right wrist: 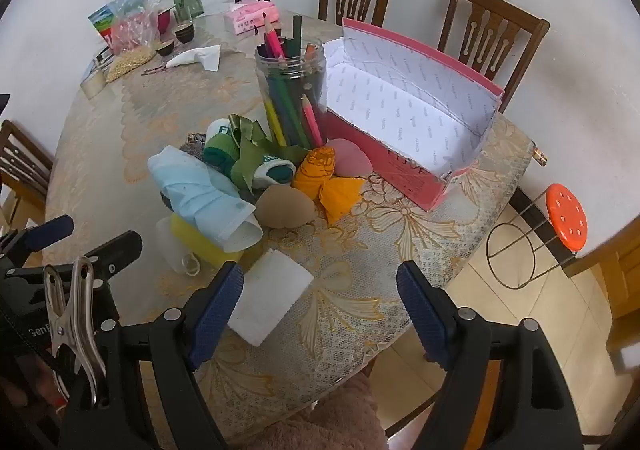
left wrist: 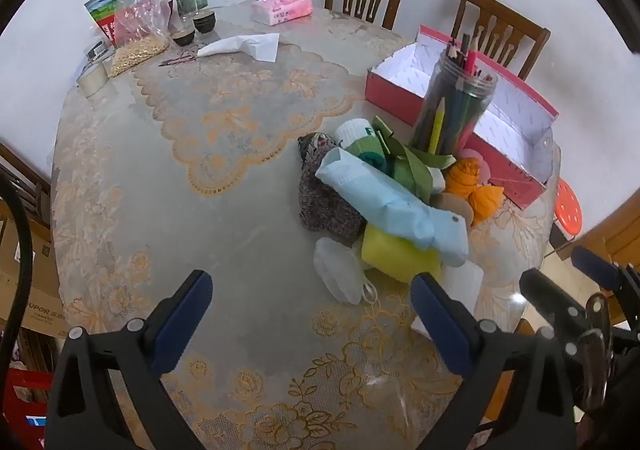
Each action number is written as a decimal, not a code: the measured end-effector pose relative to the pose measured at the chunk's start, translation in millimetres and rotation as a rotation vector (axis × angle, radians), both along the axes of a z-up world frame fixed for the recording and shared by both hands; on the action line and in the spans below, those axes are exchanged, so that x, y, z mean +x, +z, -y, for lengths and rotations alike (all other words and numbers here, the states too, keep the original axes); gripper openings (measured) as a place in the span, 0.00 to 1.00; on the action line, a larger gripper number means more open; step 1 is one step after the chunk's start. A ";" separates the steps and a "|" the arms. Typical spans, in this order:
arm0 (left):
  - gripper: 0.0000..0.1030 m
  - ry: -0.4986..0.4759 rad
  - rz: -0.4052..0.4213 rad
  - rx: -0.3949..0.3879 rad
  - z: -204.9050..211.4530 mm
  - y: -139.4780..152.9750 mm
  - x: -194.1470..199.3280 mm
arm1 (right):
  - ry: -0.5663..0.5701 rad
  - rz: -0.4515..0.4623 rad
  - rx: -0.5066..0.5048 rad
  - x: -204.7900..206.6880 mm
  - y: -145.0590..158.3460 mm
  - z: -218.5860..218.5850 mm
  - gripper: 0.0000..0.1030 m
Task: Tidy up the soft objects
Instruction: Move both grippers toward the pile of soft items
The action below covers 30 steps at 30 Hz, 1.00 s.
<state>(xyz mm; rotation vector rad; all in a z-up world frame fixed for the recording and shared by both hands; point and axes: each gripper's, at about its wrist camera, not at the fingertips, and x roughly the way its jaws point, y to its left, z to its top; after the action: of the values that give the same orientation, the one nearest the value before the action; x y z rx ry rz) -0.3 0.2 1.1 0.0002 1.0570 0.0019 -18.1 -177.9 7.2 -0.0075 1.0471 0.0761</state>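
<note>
On the lace-covered surface (left wrist: pixel 240 210), beside the open pink box (right wrist: pixel 400 154), the heap of soft objects (right wrist: pixel 224 178) lies just ahead of the left tool (left wrist: pixel 312 314) and right tool (right wrist: pixel 320 302), both spread wide and empty.

The table (left wrist: pixel 248 210) wears a glossy clear plastic cover over lacy gold-patterned cloth, and the pink box (right wrist: pixel 400 154) looks like matt cardboard lined with printed white paper. The pencil jar (right wrist: pixel 294 98) is clear plastic, I think, while the grey sock (left wrist: pixel 324 206) is fuzzy knit, the chairs (right wrist: pixel 486 26) varnished wood.
</note>
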 end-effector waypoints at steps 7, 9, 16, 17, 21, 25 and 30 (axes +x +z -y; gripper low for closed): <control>0.97 0.006 -0.016 0.017 3.4 -0.9 0.6 | -0.002 -0.001 0.002 0.0 -0.7 -1.3 0.79; 0.96 0.007 -0.025 0.001 0.8 -3.9 0.0 | -0.003 -0.002 0.004 0.3 -0.8 -1.2 0.79; 0.95 0.009 -0.036 -0.018 -4.1 -7.7 2.7 | 0.001 0.003 -0.002 0.0 -0.1 -2.2 0.79; 0.95 0.008 -0.036 -0.020 -5.2 -7.9 2.3 | 0.001 0.002 -0.002 0.1 -0.2 -2.0 0.79; 0.93 0.009 -0.040 -0.026 -8.1 -8.8 2.7 | 0.001 0.003 -0.001 -0.2 -0.4 -1.2 0.79; 0.92 0.001 -0.048 -0.040 -8.7 -10.3 2.9 | 0.000 0.000 0.000 -0.6 -1.1 -0.8 0.79; 0.91 0.003 -0.049 -0.052 -10.2 -10.1 4.6 | -0.002 -0.002 0.001 -0.5 -1.9 -0.6 0.79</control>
<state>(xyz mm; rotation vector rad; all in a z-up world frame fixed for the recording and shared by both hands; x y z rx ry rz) 4.3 10.4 -9.0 -0.0483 1.1063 -0.0230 -18.6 -177.3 5.3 -0.0053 1.0493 0.0750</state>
